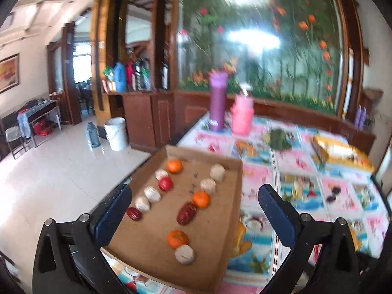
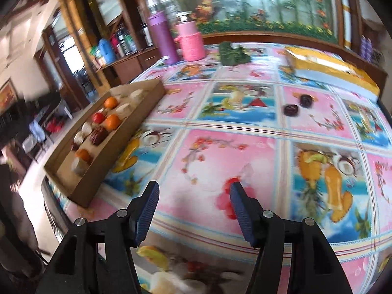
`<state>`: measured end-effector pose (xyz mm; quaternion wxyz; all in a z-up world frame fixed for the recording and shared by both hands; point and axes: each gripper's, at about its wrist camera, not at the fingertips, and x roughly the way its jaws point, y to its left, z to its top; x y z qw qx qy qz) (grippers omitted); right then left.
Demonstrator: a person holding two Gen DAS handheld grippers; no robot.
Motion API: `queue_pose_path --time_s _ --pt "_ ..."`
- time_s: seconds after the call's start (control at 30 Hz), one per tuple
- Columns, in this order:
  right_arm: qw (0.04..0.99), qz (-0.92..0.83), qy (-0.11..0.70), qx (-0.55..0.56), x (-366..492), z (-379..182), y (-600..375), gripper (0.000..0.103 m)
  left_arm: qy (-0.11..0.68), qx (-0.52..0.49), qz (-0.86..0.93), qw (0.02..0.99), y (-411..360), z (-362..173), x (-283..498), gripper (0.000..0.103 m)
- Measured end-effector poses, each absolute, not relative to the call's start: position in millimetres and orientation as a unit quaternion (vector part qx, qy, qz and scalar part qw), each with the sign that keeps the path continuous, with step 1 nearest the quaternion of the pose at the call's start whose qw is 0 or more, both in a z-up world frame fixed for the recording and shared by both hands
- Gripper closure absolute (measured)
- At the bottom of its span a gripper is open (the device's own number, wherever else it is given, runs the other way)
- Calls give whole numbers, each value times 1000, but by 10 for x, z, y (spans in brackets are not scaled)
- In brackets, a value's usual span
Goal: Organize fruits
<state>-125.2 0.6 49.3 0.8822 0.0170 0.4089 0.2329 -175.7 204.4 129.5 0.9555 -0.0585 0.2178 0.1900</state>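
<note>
A shallow cardboard tray (image 1: pixel 234 203) sits at the table's left edge and holds oranges (image 1: pixel 177 239), red dates (image 1: pixel 186 213), a red fruit (image 1: pixel 165 183) and several pale round fruits (image 1: pixel 185 254) in rows. My left gripper (image 1: pixel 194 202) is open and empty, hovering above the tray. The tray also shows in the right wrist view (image 2: pixel 98 178) at the left. Two dark purple fruits (image 2: pixel 290 110) (image 2: pixel 306 100) lie loose on the tablecloth, far ahead and right of my right gripper (image 2: pixel 193 203), which is open and empty above the cloth.
A purple flask (image 2: pixel 163 38), a pink jug (image 2: pixel 192 42), a green bundle (image 2: pixel 232 54) and a yellow box (image 2: pixel 328 71) stand along the table's far side. The floor drops off left of the tray, with a white bucket (image 1: pixel 116 133) there.
</note>
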Motion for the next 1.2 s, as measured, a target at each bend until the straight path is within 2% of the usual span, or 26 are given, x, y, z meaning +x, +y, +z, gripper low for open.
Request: queue_pose_path --time_s 0.17,0.3,0.47,0.87,1.2 --pt "883 261 388 -37 -1325 618 392 37 202 -82 236 947 2223 1358 -1937 0" --pt "888 273 367 -48 -1332 776 599 29 215 -94 234 943 2331 1327 -1965 0" --pt "897 271 345 -56 -1425 871 798 24 255 -94 239 932 2389 1160 -1876 0" --pt "896 251 359 -75 -1393 786 910 23 327 -76 246 909 2460 847 -1731 0" --pt "888 262 360 -115 -1396 715 1174 23 344 -103 234 903 2609 729 -1702 0"
